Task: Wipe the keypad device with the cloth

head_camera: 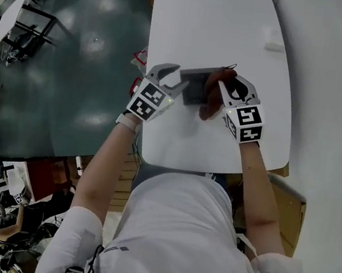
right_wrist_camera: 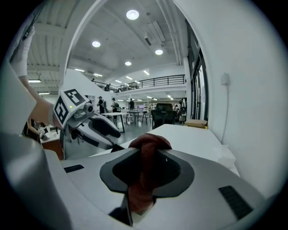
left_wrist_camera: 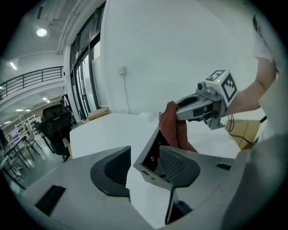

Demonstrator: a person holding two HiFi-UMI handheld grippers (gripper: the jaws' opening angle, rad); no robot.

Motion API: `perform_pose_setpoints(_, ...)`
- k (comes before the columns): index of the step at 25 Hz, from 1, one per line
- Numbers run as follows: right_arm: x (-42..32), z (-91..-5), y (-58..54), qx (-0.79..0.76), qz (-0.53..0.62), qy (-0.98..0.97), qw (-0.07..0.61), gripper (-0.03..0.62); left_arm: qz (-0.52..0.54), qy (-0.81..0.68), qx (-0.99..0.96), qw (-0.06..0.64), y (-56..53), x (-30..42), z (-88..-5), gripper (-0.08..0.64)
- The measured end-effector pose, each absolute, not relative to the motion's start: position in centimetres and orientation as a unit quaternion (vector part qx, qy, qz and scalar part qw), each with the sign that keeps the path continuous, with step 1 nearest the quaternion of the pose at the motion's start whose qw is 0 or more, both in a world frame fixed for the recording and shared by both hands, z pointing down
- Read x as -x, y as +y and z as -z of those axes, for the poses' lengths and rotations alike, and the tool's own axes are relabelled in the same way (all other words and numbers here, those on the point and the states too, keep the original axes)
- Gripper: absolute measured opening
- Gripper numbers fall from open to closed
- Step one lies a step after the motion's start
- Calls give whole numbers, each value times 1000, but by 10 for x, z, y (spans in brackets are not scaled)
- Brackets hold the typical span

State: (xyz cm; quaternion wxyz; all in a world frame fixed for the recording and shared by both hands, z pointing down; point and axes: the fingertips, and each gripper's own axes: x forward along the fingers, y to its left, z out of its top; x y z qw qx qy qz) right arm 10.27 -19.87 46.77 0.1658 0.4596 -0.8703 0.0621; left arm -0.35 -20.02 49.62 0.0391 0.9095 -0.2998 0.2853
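We look down on the white tabletop [head_camera: 228, 19], where the grey keypad device [head_camera: 194, 86] sits near the front edge between our two claws; in the left gripper view it stands tilted. Our left claw [left_wrist_camera: 144, 170] has its jaws apart, with the device's near corner between them, close by one jaw and clear of the other. Our right claw [right_wrist_camera: 146, 168] is clamped on the dark red cloth [right_wrist_camera: 148, 146], which is bunched at the device's right end.
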Motion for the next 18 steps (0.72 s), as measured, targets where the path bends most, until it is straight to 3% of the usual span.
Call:
perform_pose_setpoints(11,-100,-493,-217,-435,-44,-871,223,78,-310,-255,-914,64,-217,-34,-519,201)
perform_pose_setpoints(18,-95,-502,-220,-449,-35,-864,224,78,-298,-252,-918,68,-219,-29,-523,201)
